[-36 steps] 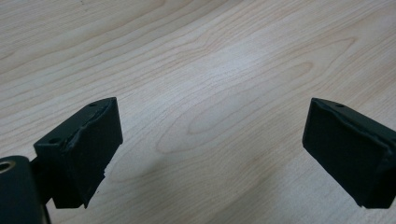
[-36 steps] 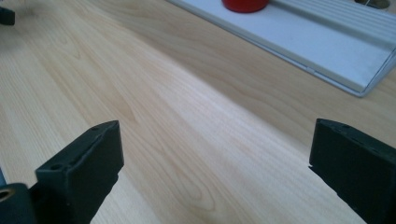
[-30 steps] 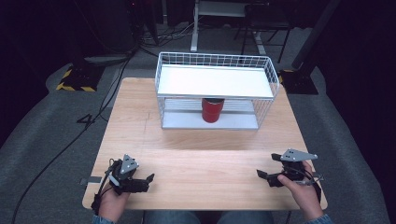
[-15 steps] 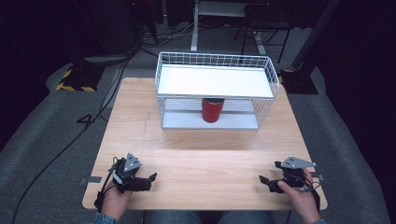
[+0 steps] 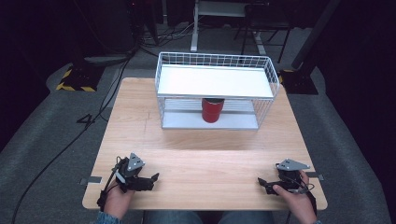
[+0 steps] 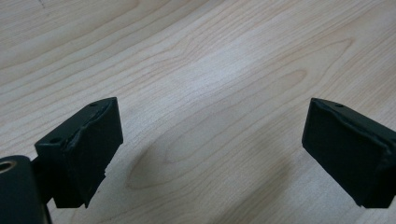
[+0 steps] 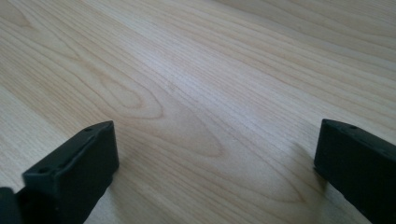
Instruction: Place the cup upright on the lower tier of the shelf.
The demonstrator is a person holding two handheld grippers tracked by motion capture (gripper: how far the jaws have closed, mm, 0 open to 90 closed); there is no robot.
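High view: wooden table (image 5: pixel 205 154) mid-frame, white wire basket (image 5: pixel 215 88) at upper centre, red cup (image 5: pixel 212 110) upright on the lower shelf under the white upper tray.
Left gripper (image 5: pixel 148 181): lower left of frame, resting near the near table edge, held in a hand (image 5: pixel 116 200); jaws pointing toward frame centre.
Right gripper (image 5: pixel 262 183): lower right of frame, near the near edge, held in a hand (image 5: pixel 294 198); jaws pointing toward frame centre.
Left gripper view: jaws spread wide, nothing between them, bare wood grain beneath.
Right gripper view: jaws likewise spread wide, empty, bare wood beneath.
Cup position: well apart from both grippers, up-frame and between them, inside the basket's open front.
Cup axis: vertical, mouth up.
Nearer gripper: roughly level; cup sits close to frame centre, right gripper perhaps marginally nearer, not conclusive.
Judgement: neither gripper aimed at the cup; a turn up-frame and a low forward reach under the upper tray likely required.
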